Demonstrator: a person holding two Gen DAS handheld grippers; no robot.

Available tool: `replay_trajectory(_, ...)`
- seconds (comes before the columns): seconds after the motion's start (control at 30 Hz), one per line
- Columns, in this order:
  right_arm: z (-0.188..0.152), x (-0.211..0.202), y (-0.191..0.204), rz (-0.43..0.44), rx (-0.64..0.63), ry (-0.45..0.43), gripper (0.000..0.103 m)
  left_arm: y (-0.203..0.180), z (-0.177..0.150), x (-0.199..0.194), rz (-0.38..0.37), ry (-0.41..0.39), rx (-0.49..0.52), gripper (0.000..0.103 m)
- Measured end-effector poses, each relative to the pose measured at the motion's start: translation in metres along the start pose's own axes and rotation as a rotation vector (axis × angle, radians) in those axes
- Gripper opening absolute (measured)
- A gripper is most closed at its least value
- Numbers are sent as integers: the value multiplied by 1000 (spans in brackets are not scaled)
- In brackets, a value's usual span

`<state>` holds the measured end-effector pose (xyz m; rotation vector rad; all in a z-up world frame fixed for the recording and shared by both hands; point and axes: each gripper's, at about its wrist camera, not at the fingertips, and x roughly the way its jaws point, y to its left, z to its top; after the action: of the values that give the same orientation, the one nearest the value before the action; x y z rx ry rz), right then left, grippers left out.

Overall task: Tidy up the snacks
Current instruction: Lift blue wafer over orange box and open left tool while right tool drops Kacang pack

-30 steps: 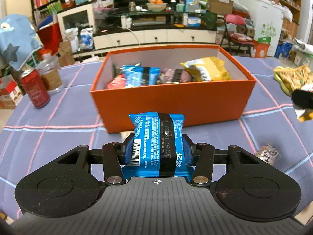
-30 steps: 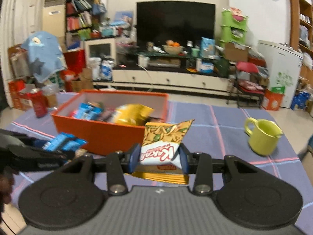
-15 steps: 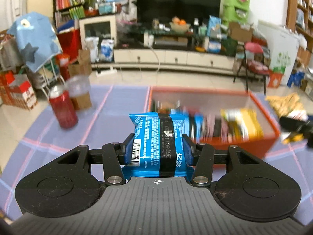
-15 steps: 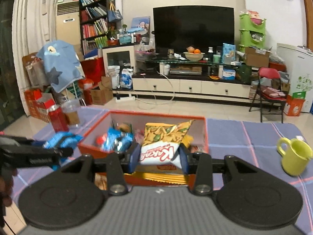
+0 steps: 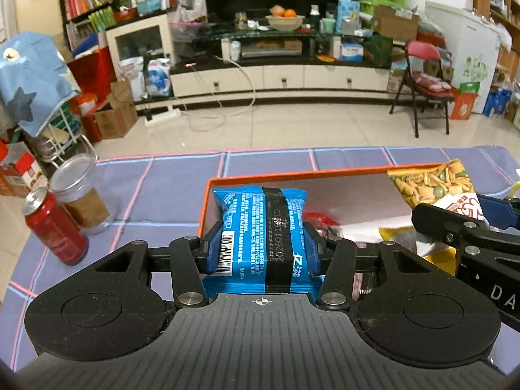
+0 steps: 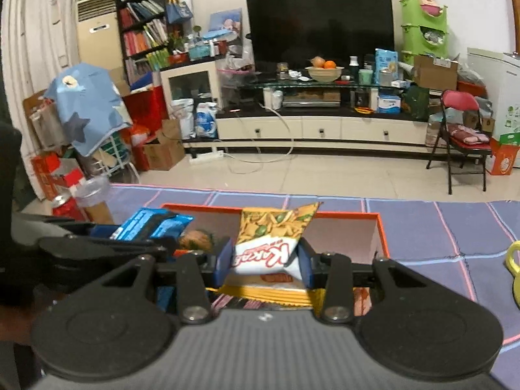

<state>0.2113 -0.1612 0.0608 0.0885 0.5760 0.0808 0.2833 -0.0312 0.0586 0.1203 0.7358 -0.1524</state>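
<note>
Snacks are held in both claws over the orange box (image 5: 292, 175). The blue snack pack (image 5: 263, 230) is clamped in the left claw (image 5: 263, 250), pinched at its sides by the blue pads. The yellow snack bag (image 6: 269, 243) is clamped in the right claw (image 6: 265, 260) in the same way. Both packs are hung above the open box, which is set on the table (image 5: 169, 188) with the purple checked cloth. More snacks can be seen lying in the box already.

The step in hand seems to be the drop into the box. To do it well, each pack should be brought low inside the walls before it is let go, so it is not bounced out. The blue pack is near the left wall, so it should be kept a little inward. The two claws are close side by side, so they should be kept from bumping. A free spot should be picked so the other snacks are not crushed.

A red can (image 5: 53, 227) and a clear jar (image 5: 81, 195) are stood to the left, well apart from the box, and a green mug (image 6: 513, 273) to the right
</note>
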Motion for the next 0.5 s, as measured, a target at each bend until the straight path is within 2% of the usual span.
replay_trajectory(0.37,3,26,-3,-14,18,30,43,-2,12,22,35,12,20,25)
replay_trajectory(0.4,3,26,-2,-13,15,29,44,-3,12,24,23,14,26,42)
replay_trajectory(0.43,3,27,-2,-14,9,24,52,-3,11,24,17,15,34,57)
replay_trajectory(0.47,3,25,-1,-18,4,10,60,-2,10,22,33,8,37,75)
replay_trajectory(0.5,3,23,-2,-30,2,-2,61,0,9,16,42,-9,39,77)
